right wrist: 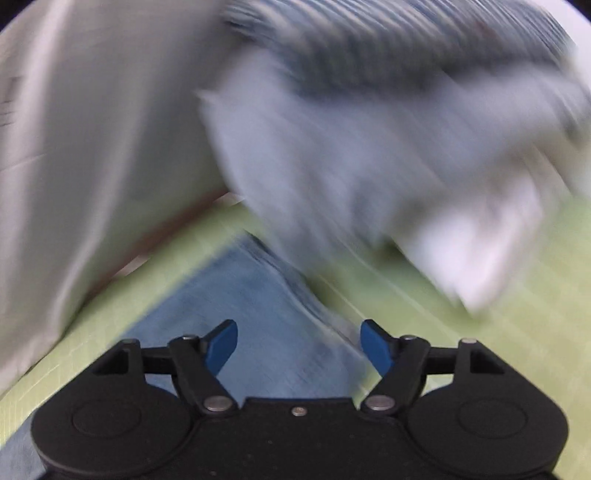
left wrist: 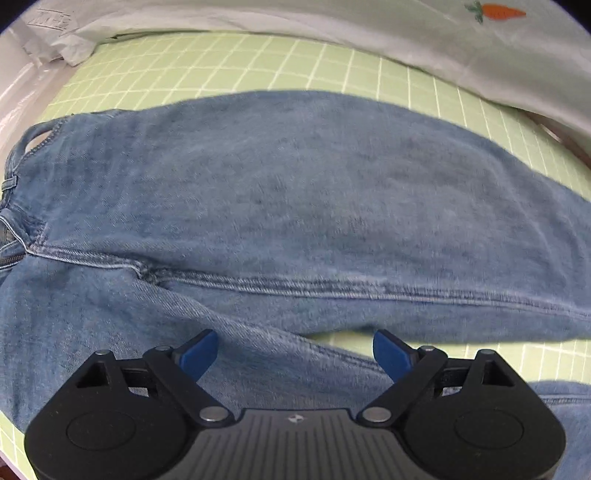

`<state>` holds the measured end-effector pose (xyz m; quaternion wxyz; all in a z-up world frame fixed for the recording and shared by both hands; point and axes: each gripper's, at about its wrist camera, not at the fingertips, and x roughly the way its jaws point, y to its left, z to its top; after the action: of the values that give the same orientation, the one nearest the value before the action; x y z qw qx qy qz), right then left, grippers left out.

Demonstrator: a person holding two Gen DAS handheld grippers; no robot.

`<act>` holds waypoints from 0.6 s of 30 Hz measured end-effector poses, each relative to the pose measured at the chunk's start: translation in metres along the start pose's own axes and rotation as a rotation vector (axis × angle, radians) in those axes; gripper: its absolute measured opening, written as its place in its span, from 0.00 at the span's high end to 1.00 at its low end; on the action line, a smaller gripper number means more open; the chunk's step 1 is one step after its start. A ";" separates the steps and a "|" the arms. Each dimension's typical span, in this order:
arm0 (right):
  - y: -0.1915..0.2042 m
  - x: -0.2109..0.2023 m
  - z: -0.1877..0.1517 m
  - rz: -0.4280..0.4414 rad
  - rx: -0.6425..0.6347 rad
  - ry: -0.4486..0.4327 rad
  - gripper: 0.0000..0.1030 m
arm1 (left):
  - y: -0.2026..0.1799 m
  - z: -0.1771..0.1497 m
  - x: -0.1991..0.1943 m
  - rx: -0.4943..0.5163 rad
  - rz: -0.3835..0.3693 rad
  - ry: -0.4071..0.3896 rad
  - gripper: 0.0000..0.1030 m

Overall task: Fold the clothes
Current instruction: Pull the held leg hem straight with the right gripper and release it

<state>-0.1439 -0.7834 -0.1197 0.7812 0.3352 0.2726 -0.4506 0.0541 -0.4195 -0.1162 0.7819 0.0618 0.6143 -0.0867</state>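
While both grippers hang over the work surface, we record the following:
Jeans: blue denim jeans [left wrist: 295,192] lie spread flat across the green gridded mat [left wrist: 207,66]; in the left wrist view the waistband and a belt loop sit at the left edge, and a stitched seam runs left to right across the middle
Left gripper: the left gripper [left wrist: 295,354] points steeply down over the denim; we see its blue pads [left wrist: 199,354] standing wide apart, with nothing clamped between them
Right gripper: the right gripper [right wrist: 298,347] stands with its jaws parted above a strip of the jeans [right wrist: 251,295]; no cloth is pinched; this view is heavily blurred
White garment: a white garment [left wrist: 443,48] with an embroidered carrot [left wrist: 498,13] lies along the far edge of the mat, apart from the jeans
Pale blue cloth: in the right wrist view a pale blue cloth [right wrist: 351,155] and a striped fabric [right wrist: 369,48] sit beyond the jeans; we cannot tell their shape through the blur
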 end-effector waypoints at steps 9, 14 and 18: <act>-0.013 0.028 -0.002 0.040 0.017 -0.003 0.65 | -0.023 0.001 -0.006 0.063 -0.003 0.003 0.11; -0.004 0.013 0.007 0.043 -0.142 -0.033 0.90 | -0.030 -0.002 -0.005 0.066 -0.004 0.010 0.11; -0.016 0.016 -0.004 -0.101 -0.172 0.025 0.70 | -0.021 -0.004 -0.007 0.040 -0.003 0.005 0.11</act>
<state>-0.1513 -0.7945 -0.1378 0.7799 0.2581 0.3367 -0.4601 0.0439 -0.4386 -0.1099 0.7789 0.0770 0.6143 -0.1000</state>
